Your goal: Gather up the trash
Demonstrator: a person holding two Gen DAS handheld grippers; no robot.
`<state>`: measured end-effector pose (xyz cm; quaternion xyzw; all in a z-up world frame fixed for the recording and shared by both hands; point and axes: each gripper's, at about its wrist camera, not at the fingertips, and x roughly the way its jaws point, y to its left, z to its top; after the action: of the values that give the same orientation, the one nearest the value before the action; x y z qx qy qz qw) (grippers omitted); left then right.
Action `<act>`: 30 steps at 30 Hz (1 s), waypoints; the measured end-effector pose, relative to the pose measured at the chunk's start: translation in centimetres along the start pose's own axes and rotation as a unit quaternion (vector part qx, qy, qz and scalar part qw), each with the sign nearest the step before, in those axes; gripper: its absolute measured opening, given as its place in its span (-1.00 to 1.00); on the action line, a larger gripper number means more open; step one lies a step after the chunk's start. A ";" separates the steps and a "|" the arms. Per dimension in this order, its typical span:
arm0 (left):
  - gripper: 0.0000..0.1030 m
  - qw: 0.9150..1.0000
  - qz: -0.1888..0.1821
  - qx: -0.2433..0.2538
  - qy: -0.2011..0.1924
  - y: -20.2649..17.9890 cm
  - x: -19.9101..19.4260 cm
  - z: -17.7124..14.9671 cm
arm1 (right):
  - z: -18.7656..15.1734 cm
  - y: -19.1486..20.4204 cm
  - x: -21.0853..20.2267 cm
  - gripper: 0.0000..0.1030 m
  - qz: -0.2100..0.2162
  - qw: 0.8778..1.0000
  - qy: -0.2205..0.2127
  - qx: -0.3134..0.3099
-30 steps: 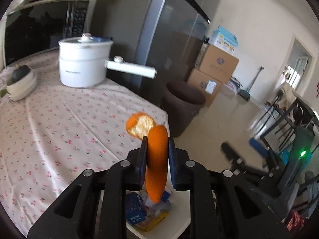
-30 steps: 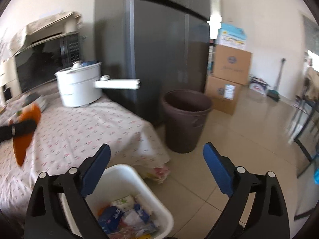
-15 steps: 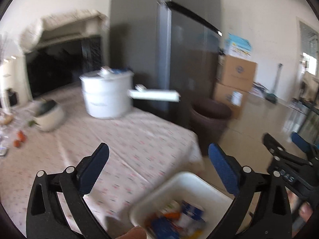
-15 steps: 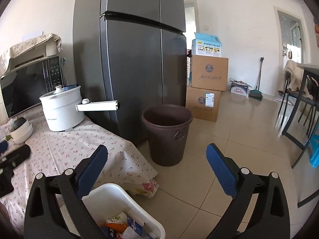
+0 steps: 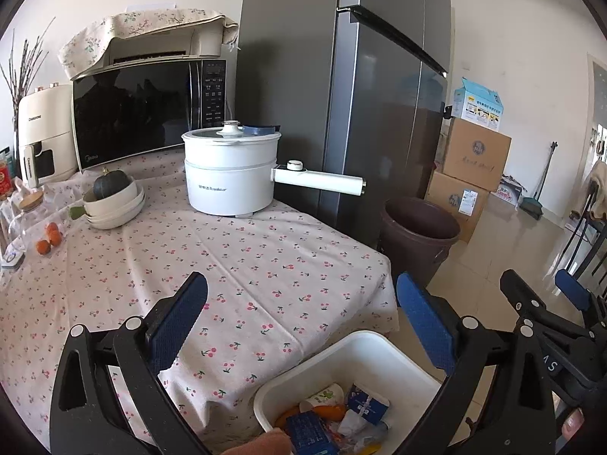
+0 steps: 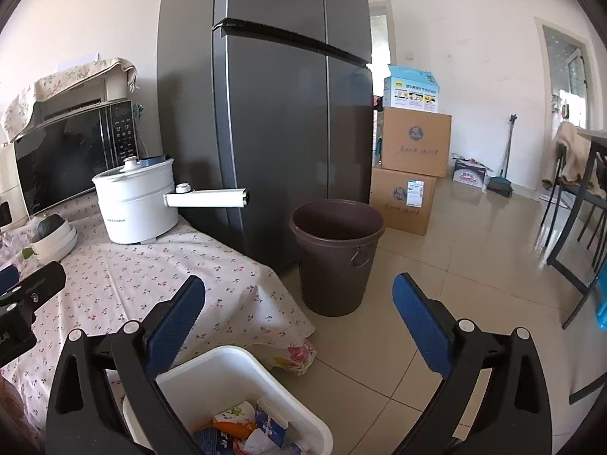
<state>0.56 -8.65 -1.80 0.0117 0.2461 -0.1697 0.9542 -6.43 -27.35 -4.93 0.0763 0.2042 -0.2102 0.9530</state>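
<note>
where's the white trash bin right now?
The white bin sits low in both wrist views, on the floor off the corner of the cherry-print tablecloth, below the open left gripper, with the brown bucket beyond it.

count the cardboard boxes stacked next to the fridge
2 plain brown ones: the upper box sits on the lower box, right of the fridge. A light blue printed carton rests on top. More could be hidden behind.

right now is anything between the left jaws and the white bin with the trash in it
Nothing visible is in the way. The left gripper is open and empty, right above the white bin, which sits just off the table edge. The bin's open top already holds orange peel and wrappers, with no lid or other thing over it.
</note>
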 end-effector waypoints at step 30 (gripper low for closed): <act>0.86 1.000 0.007 0.010 0.013 0.3 0.5 -0.7 | -0.2 0.5 0.5 0.87 0.008 1.000 0.017 -0.006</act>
<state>0.70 -8.47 -2.69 0.0249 0.2568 -0.1650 0.9519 -5.86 -27.09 -5.34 0.0753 0.2216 -0.2003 0.9514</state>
